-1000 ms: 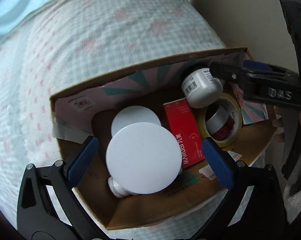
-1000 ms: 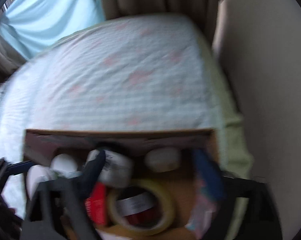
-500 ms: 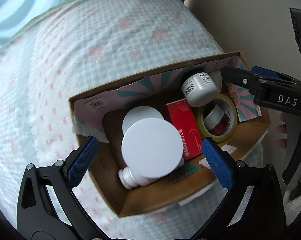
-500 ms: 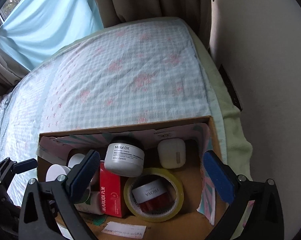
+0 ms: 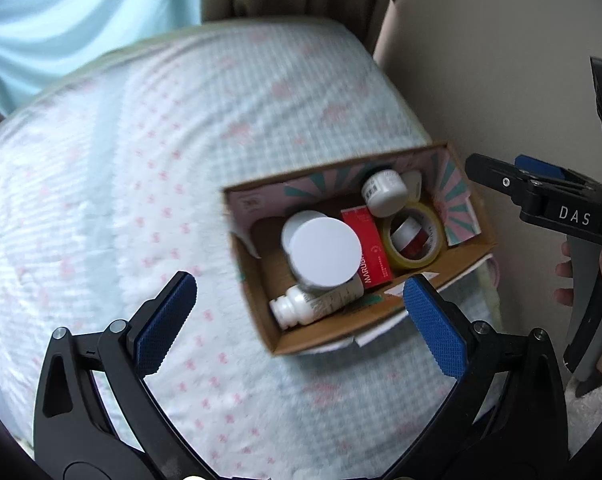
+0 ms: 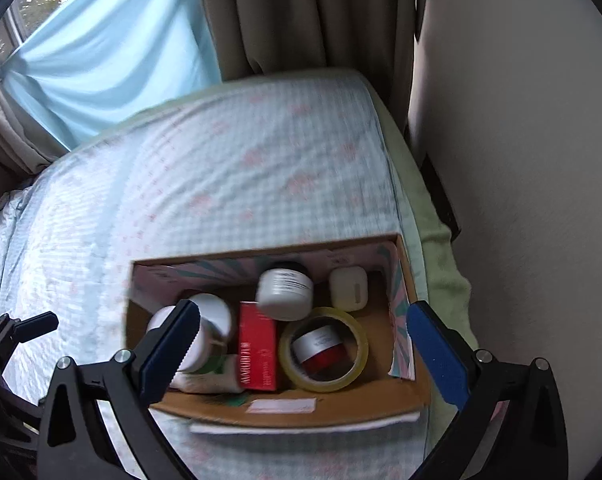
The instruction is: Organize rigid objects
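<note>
Two claws hung spread and empty above a bed (image 5: pixel 141 168) as we looked down on a cardboard box (image 5: pixel 375 330) packed with small goods. Our left claw (image 5: pixel 301 322) stood wide apart, its blue pads (image 5: pixel 163 322) flanking the box's near corner without touching it. Our right claw (image 6: pixel 303 354) was likewise apart, gripping nothing; in the left view it reached in from 3 o'clock.

Inside the box, seen from the right wrist, a white jar with a dark lid (image 6: pixel 285 294) leaned at 12 o'clock, a white earbud case (image 6: pixel 348 288) just beside it toward 1 o'clock. A red carton (image 6: pixel 257 346) lay at the centre, and at 4 o'clock a roll of yellow tape (image 6: pixel 324 348) ringed a small red-and-silver jar (image 6: pixel 317 346). At 9 o'clock stood two white-capped containers (image 5: pixel 325 251), and a white bottle (image 5: pixel 315 304) lay on its side beneath them, partly hidden.

We saw the box near the bed's right edge, close to a pale wall (image 6: pixel 521 160), on a checked quilt with pink marks. Beige curtains (image 6: pixel 301 12) and a pale blue sheet (image 6: pixel 105 60) hung at 12 o'clock.
</note>
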`<act>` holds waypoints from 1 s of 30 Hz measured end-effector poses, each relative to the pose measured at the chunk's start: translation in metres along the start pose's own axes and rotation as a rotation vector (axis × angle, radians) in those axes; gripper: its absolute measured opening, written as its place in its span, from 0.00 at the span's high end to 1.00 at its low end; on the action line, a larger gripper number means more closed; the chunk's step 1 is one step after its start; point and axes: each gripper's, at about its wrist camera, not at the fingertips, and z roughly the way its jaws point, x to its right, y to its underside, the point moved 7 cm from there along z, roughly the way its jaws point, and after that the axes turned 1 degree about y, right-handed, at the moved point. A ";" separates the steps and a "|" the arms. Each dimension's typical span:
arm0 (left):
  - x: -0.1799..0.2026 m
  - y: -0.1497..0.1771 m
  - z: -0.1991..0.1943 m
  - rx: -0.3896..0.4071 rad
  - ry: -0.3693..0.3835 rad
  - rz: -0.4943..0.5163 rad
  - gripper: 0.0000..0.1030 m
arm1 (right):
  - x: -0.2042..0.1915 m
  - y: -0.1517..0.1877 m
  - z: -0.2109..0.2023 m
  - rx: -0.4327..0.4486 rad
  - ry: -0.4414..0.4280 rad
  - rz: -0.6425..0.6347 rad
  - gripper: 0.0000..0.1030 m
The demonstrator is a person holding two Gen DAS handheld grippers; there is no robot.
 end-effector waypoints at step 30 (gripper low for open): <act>-0.147 0.043 -0.380 0.635 -0.235 -0.107 0.00 | -0.218 0.004 -0.277 0.424 -0.006 -0.129 0.00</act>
